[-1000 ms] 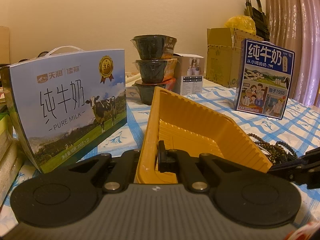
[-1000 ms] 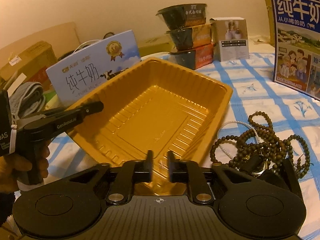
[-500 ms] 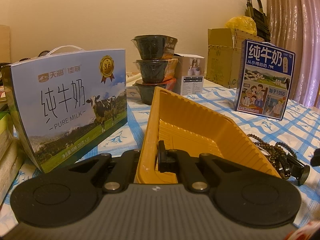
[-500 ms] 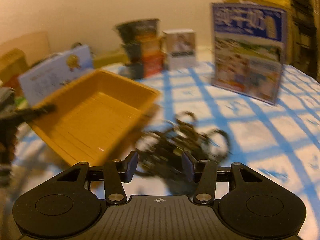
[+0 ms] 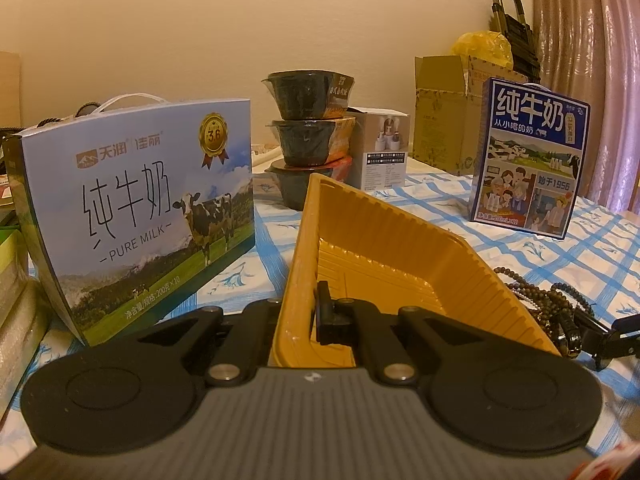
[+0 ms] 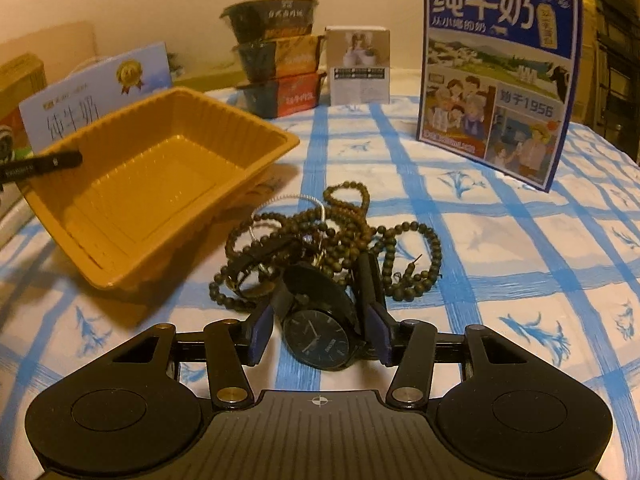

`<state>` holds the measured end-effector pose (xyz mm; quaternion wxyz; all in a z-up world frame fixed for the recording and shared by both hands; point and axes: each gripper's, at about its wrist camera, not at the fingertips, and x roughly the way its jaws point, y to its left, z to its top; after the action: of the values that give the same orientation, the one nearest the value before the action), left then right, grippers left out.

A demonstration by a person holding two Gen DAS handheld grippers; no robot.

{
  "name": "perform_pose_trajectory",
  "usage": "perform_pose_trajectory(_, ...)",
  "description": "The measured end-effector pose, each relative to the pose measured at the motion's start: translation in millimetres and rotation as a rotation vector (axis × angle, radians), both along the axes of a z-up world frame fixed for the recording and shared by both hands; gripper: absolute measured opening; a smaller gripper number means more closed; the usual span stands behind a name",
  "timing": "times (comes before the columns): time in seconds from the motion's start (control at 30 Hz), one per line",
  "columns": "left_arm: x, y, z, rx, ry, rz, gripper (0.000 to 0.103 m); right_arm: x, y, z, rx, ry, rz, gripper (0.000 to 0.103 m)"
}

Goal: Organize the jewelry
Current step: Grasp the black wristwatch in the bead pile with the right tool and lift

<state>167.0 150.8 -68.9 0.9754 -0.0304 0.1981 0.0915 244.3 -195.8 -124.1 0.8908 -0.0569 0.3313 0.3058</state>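
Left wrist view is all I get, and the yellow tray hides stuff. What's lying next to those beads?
Observer: A black watch, face up, against the beads.
Operator: Is the other hand-held gripper grabbing it?
Observer: Not yet. The right hand-held gripper has just been opening its jaws; the watch sits between them, unpinched.
Operator: Anything in the tray?
Observer: No, the tray has a bare floor all over.
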Motion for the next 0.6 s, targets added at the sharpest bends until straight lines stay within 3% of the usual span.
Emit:
perform_pose_trajectory(0.27,-0.4,0.9,0.4,-0.004,0.000,0.001,0.004,9.4,7.6,-4.5,-0.014,-0.032,0.041,0.053)
perform_pose_trajectory(0.5,-0.9,1.2,0.4,-0.008,0.000,-0.001,0.004,12.0,29.3,-13.3,-0.132,-0.062,0.128,0.053)
perform_pose_trajectory(0.6,-0.9,2.3,-0.8,-0.011,0.001,0.000,0.004,10.4,24.9,-12.1,-0.118,-0.044,0.140,0.052)
